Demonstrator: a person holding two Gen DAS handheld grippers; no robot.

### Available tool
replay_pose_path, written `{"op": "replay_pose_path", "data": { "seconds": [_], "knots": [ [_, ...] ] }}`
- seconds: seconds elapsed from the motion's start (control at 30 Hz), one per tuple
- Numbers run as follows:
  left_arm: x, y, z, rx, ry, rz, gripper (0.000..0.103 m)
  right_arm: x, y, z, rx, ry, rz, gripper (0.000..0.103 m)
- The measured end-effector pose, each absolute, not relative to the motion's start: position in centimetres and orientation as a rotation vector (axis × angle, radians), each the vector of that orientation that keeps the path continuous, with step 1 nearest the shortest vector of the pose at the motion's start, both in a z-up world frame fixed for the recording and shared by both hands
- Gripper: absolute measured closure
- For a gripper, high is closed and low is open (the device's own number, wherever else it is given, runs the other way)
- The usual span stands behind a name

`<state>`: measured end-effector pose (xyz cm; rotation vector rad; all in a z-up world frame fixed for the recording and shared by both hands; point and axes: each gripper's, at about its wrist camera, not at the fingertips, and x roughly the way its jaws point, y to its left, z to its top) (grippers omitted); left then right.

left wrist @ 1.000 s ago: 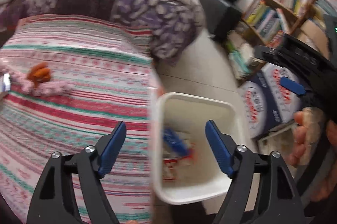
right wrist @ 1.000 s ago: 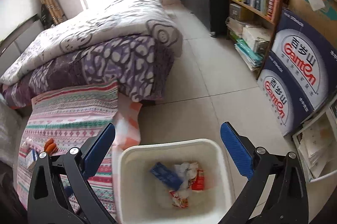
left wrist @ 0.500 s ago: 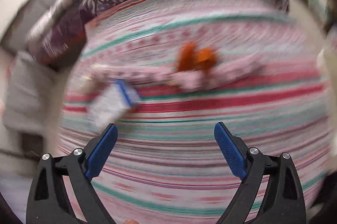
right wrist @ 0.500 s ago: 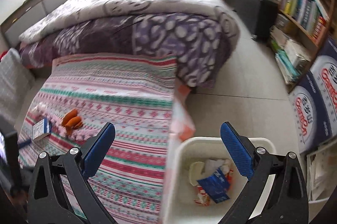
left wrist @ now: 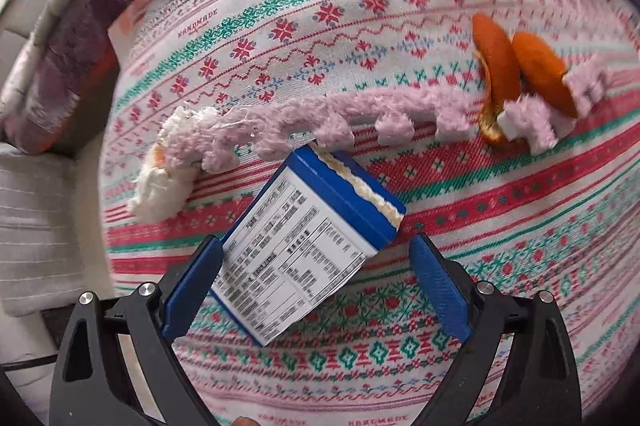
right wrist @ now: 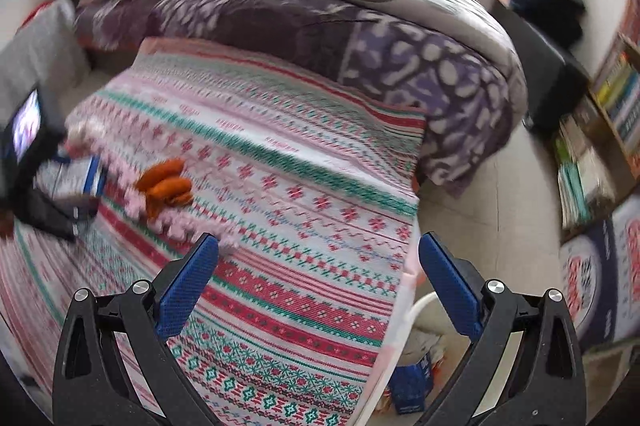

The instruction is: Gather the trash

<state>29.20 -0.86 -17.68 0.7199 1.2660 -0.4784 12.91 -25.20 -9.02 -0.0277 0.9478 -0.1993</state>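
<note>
A blue and white carton with a printed label lies on the striped bedspread. My left gripper points down over it, jaws wide open; the carton sits between the fingers, close to the left one and clear of the right. Orange peels rest on a pink fluffy strip, and a crumpled tissue lies at its left end. My right gripper hangs open and empty above the bed's near side. The carton and peels show far left there. The white bin stands low at right, holding trash.
A folded purple and white quilt covers the bed's far end. A grey pillow lies beside the bedspread's left edge. Across the tiled floor stand a black bench, a bookshelf and blue-white boxes.
The left gripper swung from above the bin to the bed and came down around the carton, its jaws wider. The right gripper swung left from the bin to over the bedspread.
</note>
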Motion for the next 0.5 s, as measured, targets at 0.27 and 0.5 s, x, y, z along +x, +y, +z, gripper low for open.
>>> {"op": "replay_pose_path", "data": {
  "seconds": [0.27,0.5],
  "knots": [
    [26.1,3.6,-16.1,0.534,1.226,-0.496,0.072,13.3,-21.1,-10.8,-0.132,0.952,0.011,0.007],
    [19.9,9.5,-14.8,0.401,1.146,-0.472,0.093,18.4,-15.0,-11.1,-0.182,0.908,0.196,0.007]
  ]
}}
